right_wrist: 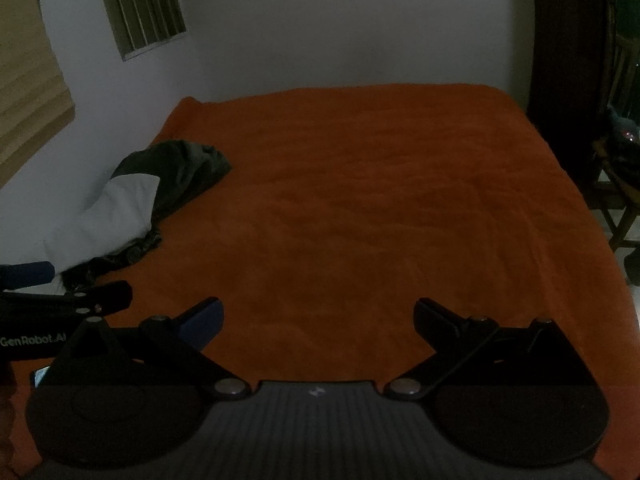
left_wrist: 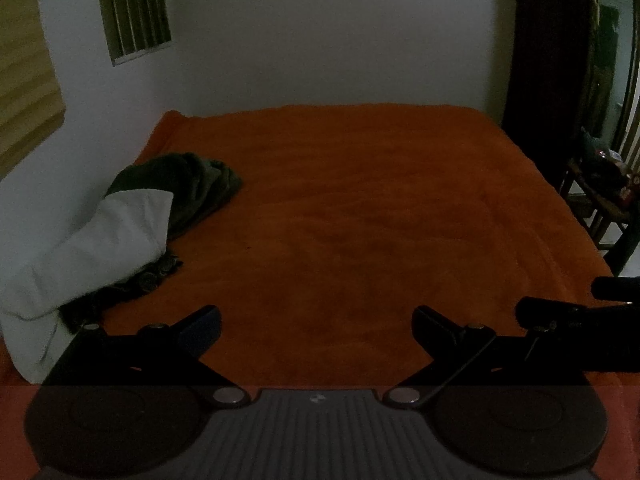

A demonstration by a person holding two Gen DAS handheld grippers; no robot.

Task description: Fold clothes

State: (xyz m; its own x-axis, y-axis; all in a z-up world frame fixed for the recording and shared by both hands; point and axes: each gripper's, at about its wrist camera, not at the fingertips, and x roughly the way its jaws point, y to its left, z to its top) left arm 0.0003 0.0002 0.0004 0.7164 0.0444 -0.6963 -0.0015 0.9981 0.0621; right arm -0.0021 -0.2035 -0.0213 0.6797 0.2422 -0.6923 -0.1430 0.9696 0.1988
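A heap of clothes lies at the left side of an orange bed point(left_wrist: 360, 200): a white garment point(left_wrist: 100, 240) on top of a dark green one point(left_wrist: 192, 184) and a dark patterned one point(left_wrist: 152, 276). The heap also shows in the right wrist view, with the white garment point(right_wrist: 116, 208) and the dark green garment point(right_wrist: 184, 168). My left gripper point(left_wrist: 316, 324) is open and empty above the bed's near edge. My right gripper point(right_wrist: 318, 318) is open and empty beside it. The right gripper's fingers point(left_wrist: 560, 312) show at the right of the left wrist view.
A white wall point(left_wrist: 320, 40) backs the bed, with a barred vent point(left_wrist: 136, 4) and a wooden panel point(left_wrist: 24, 80) on the left. A dark wooden post point(left_wrist: 548, 60) and a chair point(left_wrist: 608, 200) with things on it stand to the right.
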